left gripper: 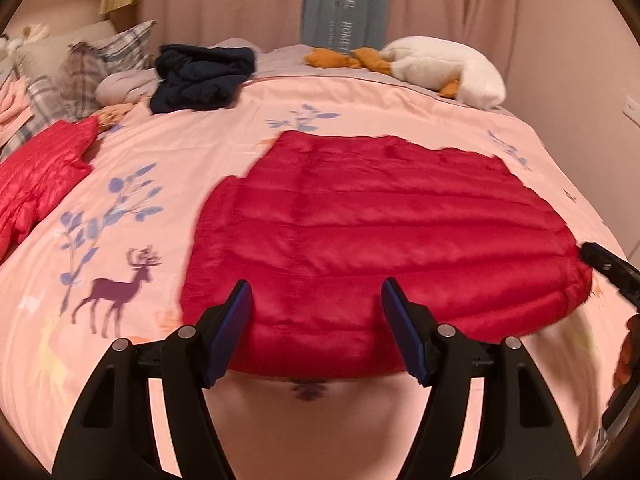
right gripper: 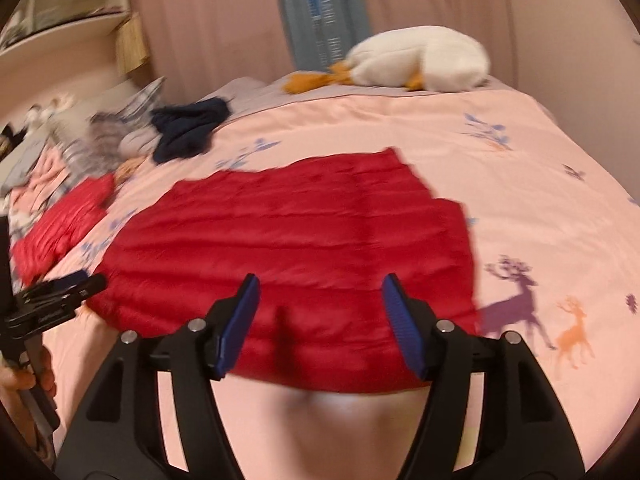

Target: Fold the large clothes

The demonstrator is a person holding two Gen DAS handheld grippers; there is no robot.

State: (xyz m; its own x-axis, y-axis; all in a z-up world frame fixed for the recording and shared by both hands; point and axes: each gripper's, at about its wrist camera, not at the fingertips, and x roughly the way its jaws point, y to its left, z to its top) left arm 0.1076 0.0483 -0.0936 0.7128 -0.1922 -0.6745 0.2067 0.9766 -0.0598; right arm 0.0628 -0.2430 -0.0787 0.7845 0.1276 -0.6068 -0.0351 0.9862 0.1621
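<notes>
A red quilted down jacket (left gripper: 380, 232) lies flat on the pink bedspread (left gripper: 192, 148), folded into a broad slab; it also shows in the right wrist view (right gripper: 304, 248). My left gripper (left gripper: 316, 312) is open and empty, hovering over the jacket's near edge. My right gripper (right gripper: 320, 308) is open and empty, also over the near edge. Each gripper shows in the other's view: the right one at the jacket's right corner (left gripper: 608, 268), the left one at its left corner (right gripper: 52, 300).
A second red jacket (left gripper: 36, 176) lies at the left. A dark navy garment (left gripper: 200, 76) is heaped at the back. A white plush goose (left gripper: 444, 64) lies at the far edge. Plaid pillows (left gripper: 80, 68) sit at back left. Curtains hang behind the bed.
</notes>
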